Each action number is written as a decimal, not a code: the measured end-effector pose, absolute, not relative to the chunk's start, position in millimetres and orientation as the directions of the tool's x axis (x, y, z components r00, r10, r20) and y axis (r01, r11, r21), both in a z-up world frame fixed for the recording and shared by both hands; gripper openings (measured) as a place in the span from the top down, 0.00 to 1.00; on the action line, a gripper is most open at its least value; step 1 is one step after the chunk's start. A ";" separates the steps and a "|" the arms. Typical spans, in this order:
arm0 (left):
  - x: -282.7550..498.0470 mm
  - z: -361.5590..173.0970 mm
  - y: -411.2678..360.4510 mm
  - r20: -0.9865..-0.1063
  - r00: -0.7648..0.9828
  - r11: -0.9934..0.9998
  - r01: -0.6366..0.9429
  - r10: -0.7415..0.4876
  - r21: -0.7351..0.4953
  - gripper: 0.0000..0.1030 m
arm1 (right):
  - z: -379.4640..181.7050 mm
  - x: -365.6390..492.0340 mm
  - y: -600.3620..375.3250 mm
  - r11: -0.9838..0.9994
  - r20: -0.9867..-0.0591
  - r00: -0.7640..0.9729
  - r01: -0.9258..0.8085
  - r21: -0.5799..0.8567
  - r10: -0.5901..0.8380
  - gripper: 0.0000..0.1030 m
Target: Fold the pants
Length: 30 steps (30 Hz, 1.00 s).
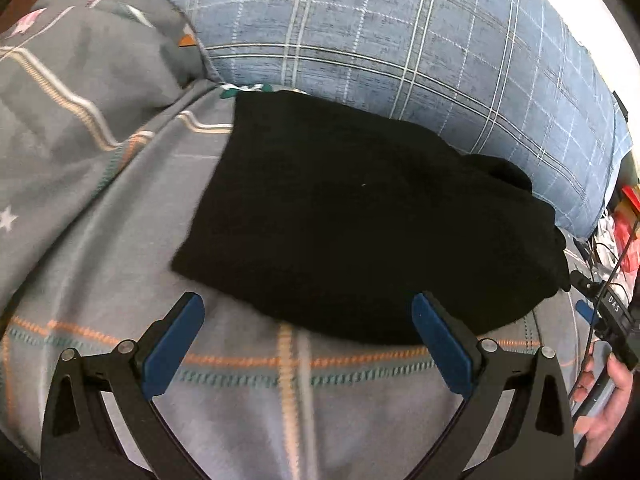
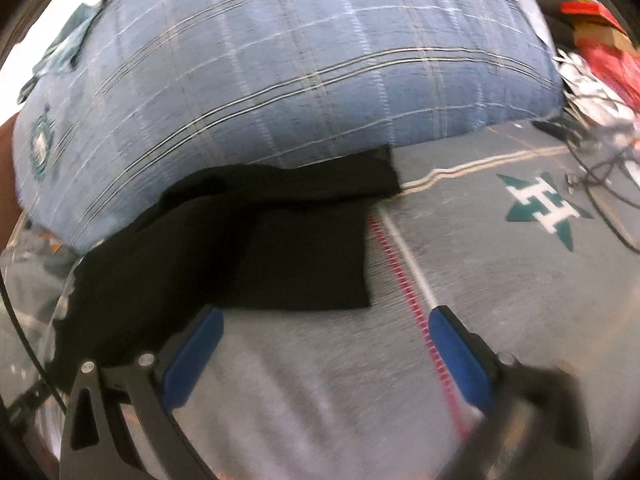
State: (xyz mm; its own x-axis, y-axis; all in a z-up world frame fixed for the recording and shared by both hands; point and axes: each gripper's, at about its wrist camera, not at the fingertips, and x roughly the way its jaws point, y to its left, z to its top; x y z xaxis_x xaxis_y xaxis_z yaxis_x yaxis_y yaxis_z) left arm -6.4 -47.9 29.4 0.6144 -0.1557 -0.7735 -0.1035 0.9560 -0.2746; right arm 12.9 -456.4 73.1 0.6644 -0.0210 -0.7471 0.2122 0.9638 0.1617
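Note:
The black pants (image 1: 360,220) lie folded into a compact bundle on the grey patterned bed sheet (image 1: 248,400), just in front of a blue plaid pillow. My left gripper (image 1: 308,320) is open and empty, its blue fingertips just short of the bundle's near edge. In the right wrist view the pants (image 2: 240,248) lie left of centre, a flat layer sticking out toward the right. My right gripper (image 2: 324,324) is open and empty, just short of the pants' near edge. The right gripper also shows in the left wrist view (image 1: 600,312) at the far right, held by a hand.
The blue plaid pillow (image 1: 400,40) (image 2: 280,80) lies right behind the pants. A rumpled grey quilt (image 1: 60,100) is heaped at the left. Cables and red-and-white clutter (image 2: 600,72) lie at the bed's right edge. Grey sheet (image 2: 480,240) stretches to the right of the pants.

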 end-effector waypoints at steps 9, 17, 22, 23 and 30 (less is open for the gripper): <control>21.8 26.8 -60.1 -0.776 0.603 0.957 -0.072 -0.182 -0.281 0.01 | 61.0 46.6 -462.9 0.960 -0.745 0.665 0.243 0.142 -0.058 0.07; 24.9 40.0 -52.3 -0.764 0.618 0.966 -0.029 -0.186 -0.258 0.87 | 79.1 45.0 -458.8 0.975 -0.736 0.675 0.194 0.112 -0.050 0.95; 9.0 67.3 -35.5 -0.720 0.658 0.960 0.013 -0.219 -0.280 0.89 | 120.9 -1.1 -463.1 0.988 -0.702 0.711 0.132 0.085 -0.035 0.95; 4.9 71.6 -32.9 -0.716 0.662 0.960 0.020 -0.222 -0.278 0.89 | 127.1 -7.7 -465.4 0.989 -0.702 0.711 0.128 0.076 -0.038 0.95; -33.5 69.7 -23.3 -0.739 0.641 0.971 0.045 -0.208 -0.234 0.89 | 146.7 -51.9 -499.7 0.989 -0.754 0.647 0.144 -0.025 -0.113 0.95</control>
